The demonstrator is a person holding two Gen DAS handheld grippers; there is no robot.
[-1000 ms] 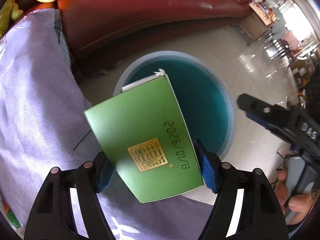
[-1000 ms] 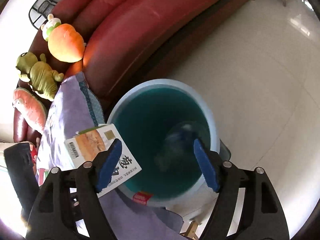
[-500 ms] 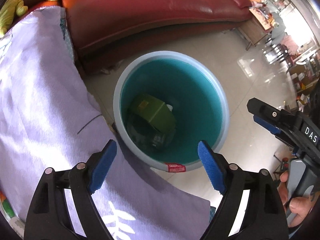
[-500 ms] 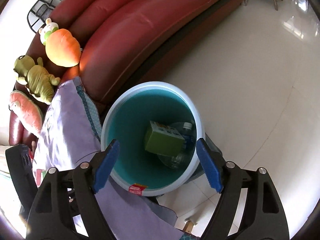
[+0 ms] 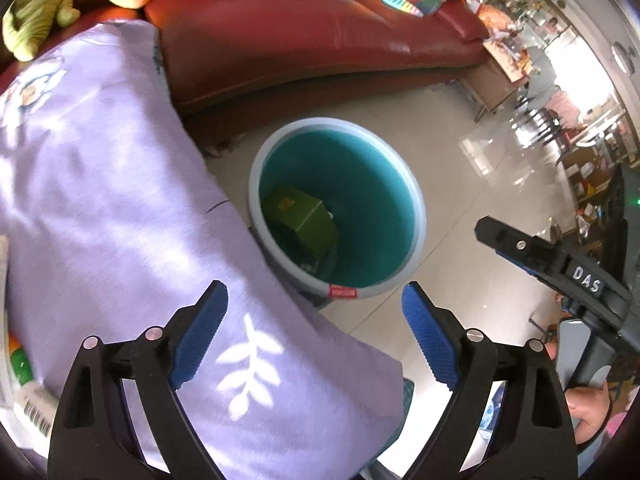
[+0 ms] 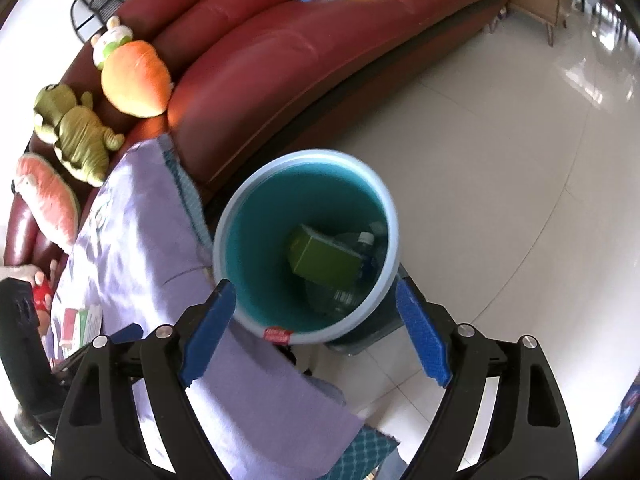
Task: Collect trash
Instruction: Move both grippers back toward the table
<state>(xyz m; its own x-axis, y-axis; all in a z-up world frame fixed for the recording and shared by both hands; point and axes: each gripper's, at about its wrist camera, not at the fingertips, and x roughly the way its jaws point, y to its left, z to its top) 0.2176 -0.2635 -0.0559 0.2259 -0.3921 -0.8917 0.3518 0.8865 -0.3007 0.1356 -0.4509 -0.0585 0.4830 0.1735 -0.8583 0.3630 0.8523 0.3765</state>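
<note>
Inside teal bin [image 6: 240,216], green carton [image 6: 324,260], plastic bottle [image 6: 366,240]

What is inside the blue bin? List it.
Inside the bin lies a green carton, tilted, on top of a clear plastic bottle. More clear plastic shows below the carton. The bin's floor under them is covered, so anything beneath stays hidden.

Bin [image 6: 384,216] mouth is wide open from above, tiled floor [image 6: 500,184] clear to its right; the purple-draped surface [image 5: 120,220] and sofa [image 6: 280,80] crowd its left, maybe touching.
</note>
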